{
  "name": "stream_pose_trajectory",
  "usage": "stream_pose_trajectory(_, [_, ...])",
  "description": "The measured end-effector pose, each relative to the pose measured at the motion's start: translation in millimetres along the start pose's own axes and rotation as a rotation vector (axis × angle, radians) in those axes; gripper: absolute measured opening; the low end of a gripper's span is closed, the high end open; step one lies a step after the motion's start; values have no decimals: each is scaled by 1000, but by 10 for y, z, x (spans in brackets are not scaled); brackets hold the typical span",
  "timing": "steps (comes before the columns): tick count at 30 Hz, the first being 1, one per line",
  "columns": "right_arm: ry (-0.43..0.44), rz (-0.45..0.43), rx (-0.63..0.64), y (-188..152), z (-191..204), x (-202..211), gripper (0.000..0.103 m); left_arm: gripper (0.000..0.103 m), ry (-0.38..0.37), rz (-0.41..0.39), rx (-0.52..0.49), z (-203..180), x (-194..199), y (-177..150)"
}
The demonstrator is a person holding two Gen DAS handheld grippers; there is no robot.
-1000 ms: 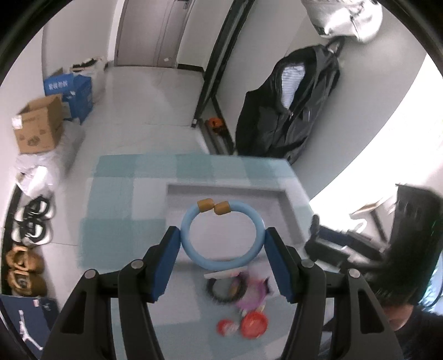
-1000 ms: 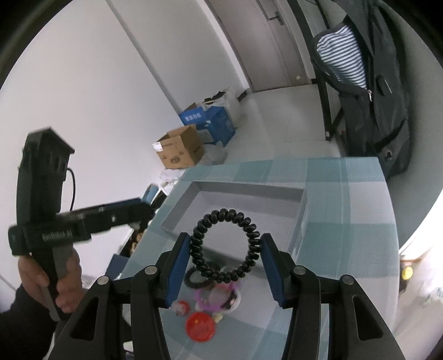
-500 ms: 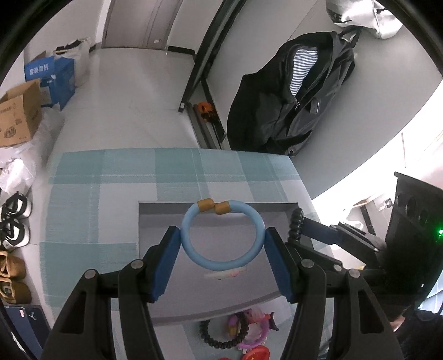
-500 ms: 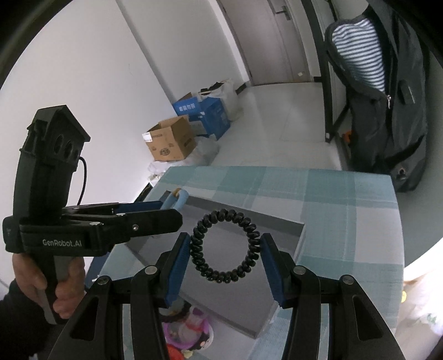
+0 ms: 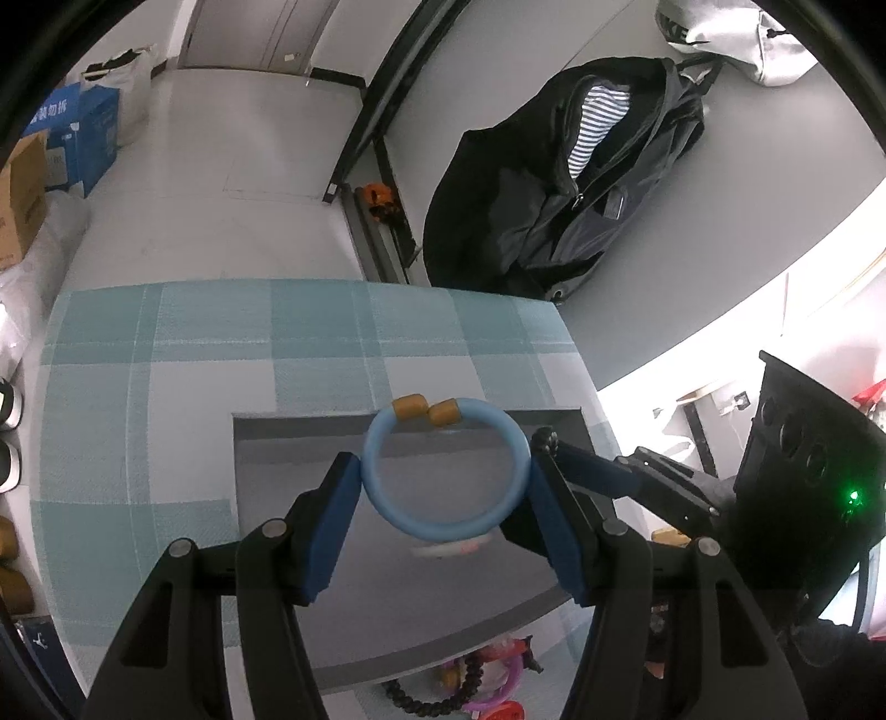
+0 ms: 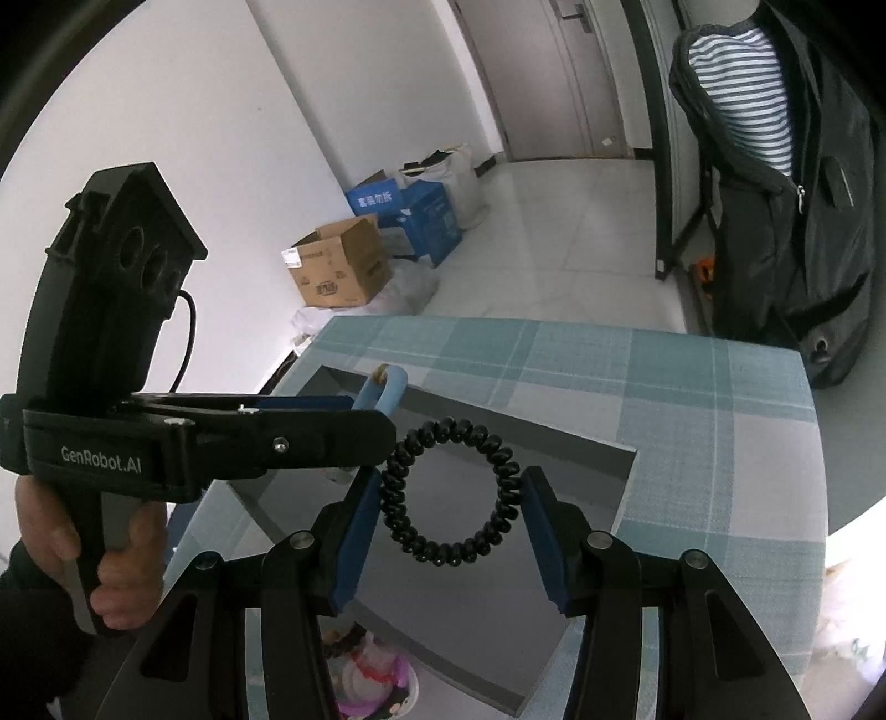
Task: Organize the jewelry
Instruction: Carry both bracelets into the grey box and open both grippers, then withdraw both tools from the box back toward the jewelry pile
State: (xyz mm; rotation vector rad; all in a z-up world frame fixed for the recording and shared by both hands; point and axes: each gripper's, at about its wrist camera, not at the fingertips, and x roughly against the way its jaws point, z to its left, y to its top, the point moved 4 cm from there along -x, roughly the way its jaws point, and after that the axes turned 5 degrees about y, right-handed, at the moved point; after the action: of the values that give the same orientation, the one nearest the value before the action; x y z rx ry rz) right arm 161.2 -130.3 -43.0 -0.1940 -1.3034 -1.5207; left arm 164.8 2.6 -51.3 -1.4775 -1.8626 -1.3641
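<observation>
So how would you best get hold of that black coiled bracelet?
Much as it is held here: squeeze the black coiled bracelet across its widest part, one of the right gripper's fingers on each outer side, coming in edge-on with the ring's plane. Its springy coils bulge into the flat pads, so it seems less likely to slip.

"GenRobot.AI" on the left tool (image 6: 376, 412); "NIKE" on a grey bag (image 5: 736, 33)

Home entryway: door (image 6: 559, 77), cardboard boxes (image 6: 340, 268), hung jacket (image 5: 559, 183), shoes (image 5: 8, 426).
</observation>
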Motion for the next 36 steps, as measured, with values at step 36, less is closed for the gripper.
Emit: stream_pose_trajectory(36, [-57, -86, 22, -106, 95, 500, 84, 72, 51, -152, 98, 159, 490, -287])
